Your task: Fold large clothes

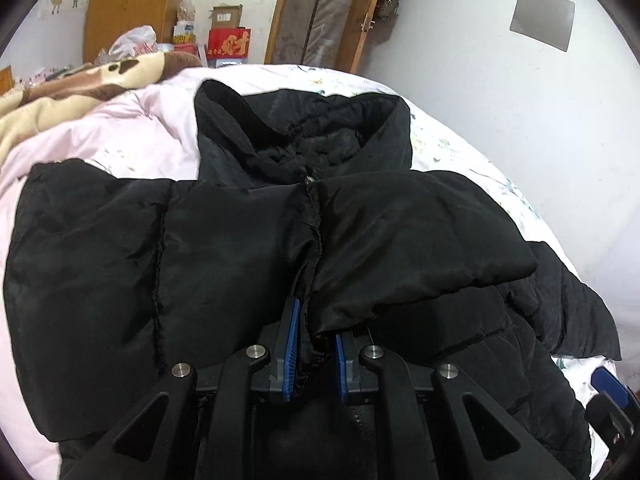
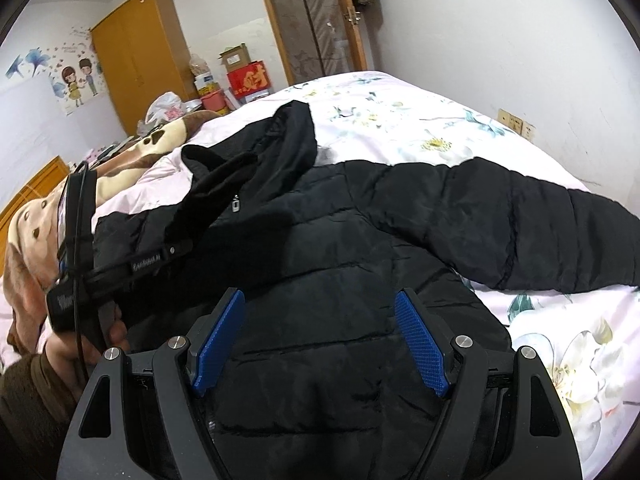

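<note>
A black puffer jacket (image 1: 224, 248) lies front-up on the bed, its hood (image 1: 320, 128) toward the far side. My left gripper (image 1: 316, 320) is shut on a bunched end of the jacket's sleeve (image 1: 400, 240), which lies folded across the chest. In the right wrist view my right gripper (image 2: 320, 292) hangs open just above the jacket's body (image 2: 320, 360), with nothing pressed between its blue pads (image 2: 420, 344). The other sleeve (image 2: 520, 232) stretches out flat to the right. A person's hand (image 2: 60, 352) holds the left tool at the left edge.
The bed (image 2: 400, 120) has a pink floral cover. A brown and cream blanket (image 1: 60, 92) is heaped at its left. Behind stand a wooden wardrobe (image 2: 136, 56), stacked boxes (image 2: 248, 76) and a door (image 2: 316, 20). A white wall (image 1: 520, 100) runs along the right.
</note>
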